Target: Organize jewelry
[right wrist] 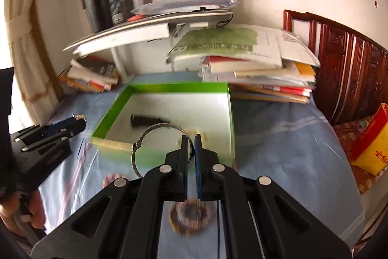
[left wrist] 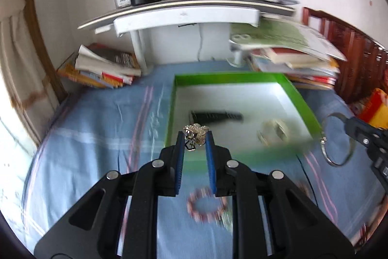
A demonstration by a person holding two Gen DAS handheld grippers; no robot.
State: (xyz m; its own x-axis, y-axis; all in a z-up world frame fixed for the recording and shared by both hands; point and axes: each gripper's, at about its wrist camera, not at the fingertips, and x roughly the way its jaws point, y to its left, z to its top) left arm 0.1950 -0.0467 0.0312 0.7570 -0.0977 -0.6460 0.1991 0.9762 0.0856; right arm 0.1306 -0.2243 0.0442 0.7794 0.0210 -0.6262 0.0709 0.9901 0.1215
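Note:
My left gripper [left wrist: 196, 135] is shut on a sparkly silver trinket [left wrist: 196, 132] and holds it above the near left corner of the green box [left wrist: 171, 108]. My right gripper [right wrist: 191, 138] is shut on a large silver hoop [right wrist: 145, 135], held over the box's near edge [right wrist: 231, 118]; the hoop also shows in the left wrist view [left wrist: 335, 140]. Inside the box lie a black comb [left wrist: 215, 116] and a pale jewelry piece [left wrist: 274, 131]. A red beaded bracelet [left wrist: 206, 206] lies on the blue cloth under my left gripper. Another beaded bracelet [right wrist: 190, 216] lies under my right gripper.
Stacks of books [right wrist: 262, 79] stand behind the box on the right, and more books [left wrist: 104, 67] on the left. A white shelf [left wrist: 184, 16] with bottles hangs over the back. A dark wooden headboard [right wrist: 351, 74] and a yellow-red bag [right wrist: 371, 142] are at the right.

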